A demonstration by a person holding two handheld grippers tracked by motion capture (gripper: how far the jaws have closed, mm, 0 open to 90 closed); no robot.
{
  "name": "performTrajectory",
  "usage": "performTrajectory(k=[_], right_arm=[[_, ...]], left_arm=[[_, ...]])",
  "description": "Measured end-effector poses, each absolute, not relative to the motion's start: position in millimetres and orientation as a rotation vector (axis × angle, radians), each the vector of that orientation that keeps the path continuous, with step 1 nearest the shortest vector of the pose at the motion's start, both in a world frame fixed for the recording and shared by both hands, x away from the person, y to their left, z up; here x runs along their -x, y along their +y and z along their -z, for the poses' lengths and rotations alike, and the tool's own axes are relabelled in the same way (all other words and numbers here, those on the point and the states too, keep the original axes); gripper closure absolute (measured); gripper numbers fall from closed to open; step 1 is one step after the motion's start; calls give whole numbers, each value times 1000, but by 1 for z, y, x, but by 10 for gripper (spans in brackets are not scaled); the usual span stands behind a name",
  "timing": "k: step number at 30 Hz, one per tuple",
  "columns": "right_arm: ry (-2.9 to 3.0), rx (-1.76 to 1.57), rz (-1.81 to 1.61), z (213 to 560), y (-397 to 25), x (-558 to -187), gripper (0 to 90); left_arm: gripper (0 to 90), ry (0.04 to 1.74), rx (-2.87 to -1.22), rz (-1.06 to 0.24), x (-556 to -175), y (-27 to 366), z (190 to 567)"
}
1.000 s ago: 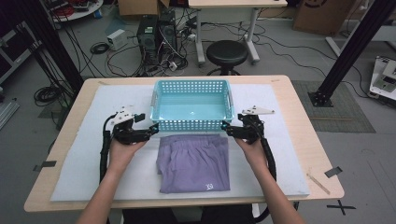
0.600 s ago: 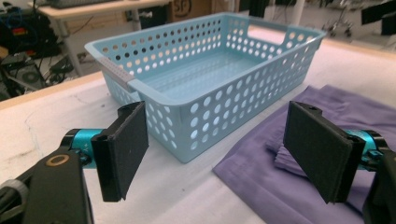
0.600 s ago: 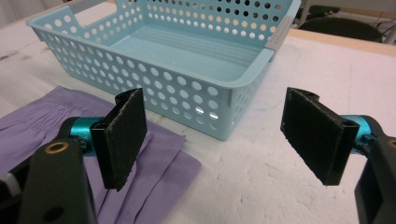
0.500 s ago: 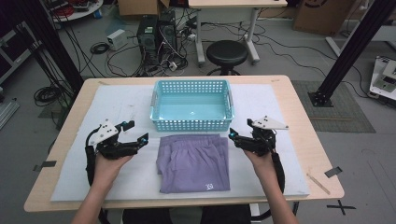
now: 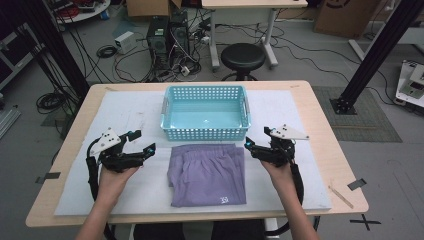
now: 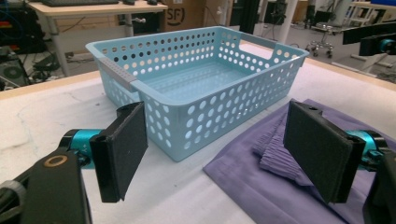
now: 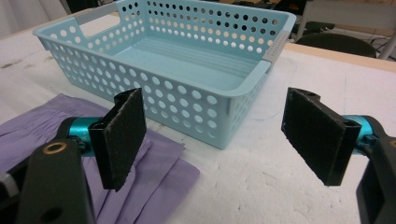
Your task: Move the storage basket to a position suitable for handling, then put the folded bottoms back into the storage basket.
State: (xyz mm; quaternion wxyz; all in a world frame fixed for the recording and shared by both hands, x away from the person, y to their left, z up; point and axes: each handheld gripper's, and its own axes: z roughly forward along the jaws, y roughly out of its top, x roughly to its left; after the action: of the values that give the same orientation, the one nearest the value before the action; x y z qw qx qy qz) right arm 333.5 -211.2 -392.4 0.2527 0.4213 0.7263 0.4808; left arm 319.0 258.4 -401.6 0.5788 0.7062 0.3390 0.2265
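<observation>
Now left gripper (image 5: 141, 144), right gripper (image 5: 256, 142) agape, flanking folded purple shorts (image 5: 208, 173)

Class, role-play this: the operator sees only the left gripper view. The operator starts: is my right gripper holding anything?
Observer: No. The right gripper is open, with nothing between its jaws.
Operator: What does the garment look like at its near end?
Observer: The purple garment lies folded, with a small white logo at its near right corner.
Operator: Where is my left gripper against it?
Observer: The left gripper sits off the garment's left edge, apart from it.
</observation>
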Motion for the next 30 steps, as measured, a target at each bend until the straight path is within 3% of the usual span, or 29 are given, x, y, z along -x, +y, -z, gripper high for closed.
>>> performTrajectory(k=[25,30], right_arm=[[1958,-1163,-1299,385,-229,-324,229],[1961,-1153,-1293,386,-225,-319,229]], left_arm=[[218,750,-1660,-543,-314,242,392],[218,794,-1684,-481,-312,241,393]])
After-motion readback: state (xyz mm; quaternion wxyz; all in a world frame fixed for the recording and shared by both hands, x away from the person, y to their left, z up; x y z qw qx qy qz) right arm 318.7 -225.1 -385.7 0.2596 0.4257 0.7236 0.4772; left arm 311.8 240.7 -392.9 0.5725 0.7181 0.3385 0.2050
